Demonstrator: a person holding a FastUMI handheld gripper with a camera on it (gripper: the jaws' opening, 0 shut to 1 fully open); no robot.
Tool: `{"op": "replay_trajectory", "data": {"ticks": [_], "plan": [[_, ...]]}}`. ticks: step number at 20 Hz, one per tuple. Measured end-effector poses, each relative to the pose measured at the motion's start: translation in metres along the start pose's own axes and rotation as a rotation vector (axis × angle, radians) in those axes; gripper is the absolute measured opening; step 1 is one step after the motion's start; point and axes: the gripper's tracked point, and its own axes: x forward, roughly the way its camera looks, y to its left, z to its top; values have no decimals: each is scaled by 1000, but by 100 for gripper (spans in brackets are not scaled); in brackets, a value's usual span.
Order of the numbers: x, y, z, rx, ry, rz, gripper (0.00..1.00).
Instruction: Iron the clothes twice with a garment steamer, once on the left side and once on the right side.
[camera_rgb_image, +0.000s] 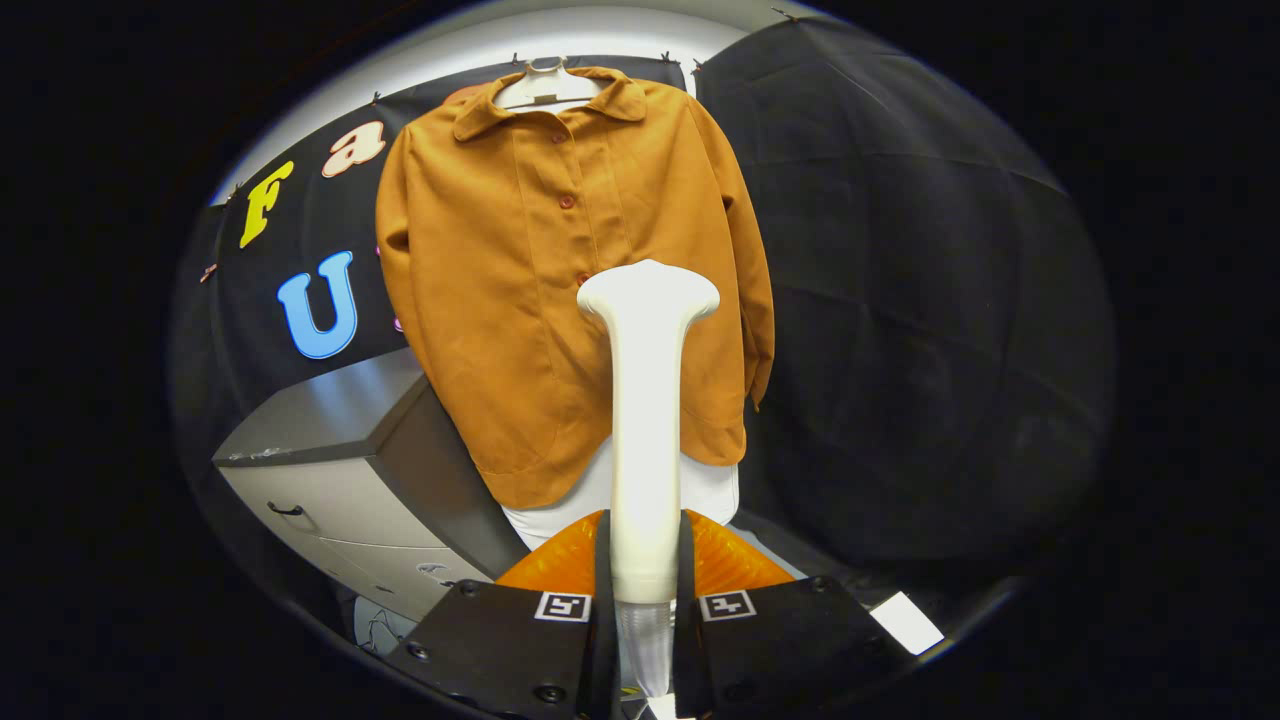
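Gripper view: gripper (645, 600) was clamped on the handle of the garment steamer (647, 400), both fingers pressing it. Steamer head stood upright, in front of the lower centre of the brown shirt (540, 260); contact not determinable. Shirt hung on a hanger (545, 85), grey cabinet (340, 470) to its left. Judged: approach phase. Next move: shift the head onto the left panel, then stroke along it.

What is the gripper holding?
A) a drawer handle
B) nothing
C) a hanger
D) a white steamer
D: the gripper has both jaws pressed on the handle of the white steamer, whose head points at the shirt hanging just ahead.
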Motion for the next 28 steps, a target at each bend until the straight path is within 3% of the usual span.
{"op": "replay_trajectory", "data": {"ticks": [9,15,28], "plan": [[-57,55,122,-20,-254,61,24],[-97,104,180,-43,-340,120,24],[-157,209,215,-45,-390,210,24]]}}
